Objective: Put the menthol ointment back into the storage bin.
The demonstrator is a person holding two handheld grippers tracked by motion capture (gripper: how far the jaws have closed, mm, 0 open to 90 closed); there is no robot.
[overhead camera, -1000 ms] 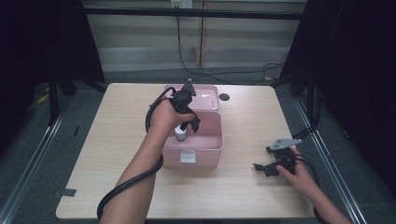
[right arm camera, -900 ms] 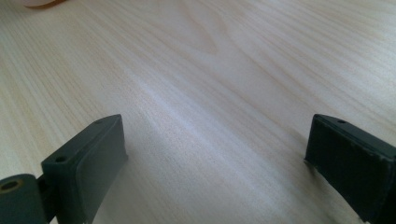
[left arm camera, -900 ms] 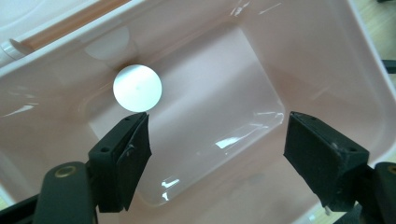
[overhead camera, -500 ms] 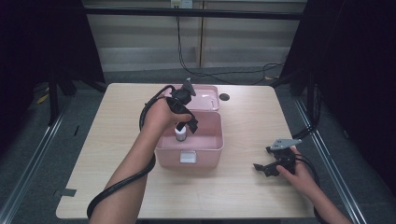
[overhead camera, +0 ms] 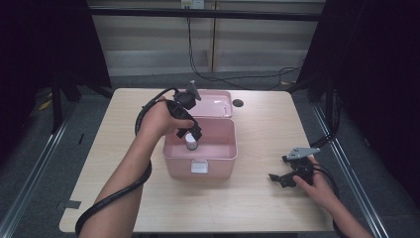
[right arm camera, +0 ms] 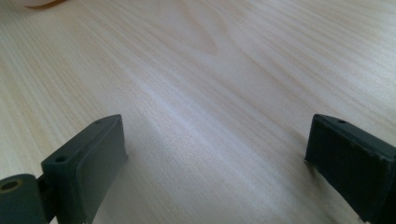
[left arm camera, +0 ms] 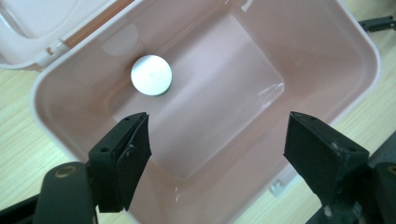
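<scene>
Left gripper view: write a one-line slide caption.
Open left hand-held gripper above the pink box, a white-capped bottle standing inside.

The left arm reaches far forward from the bottom, bent at the elbow. Its hand holds the left claw (overhead camera: 190, 136) pointing down, jaws wide apart with nothing between them. The right hand (overhead camera: 317, 186) sits low and off to the side, holding the right claw (overhead camera: 278, 179) flat, its jaws wide apart too.
</scene>
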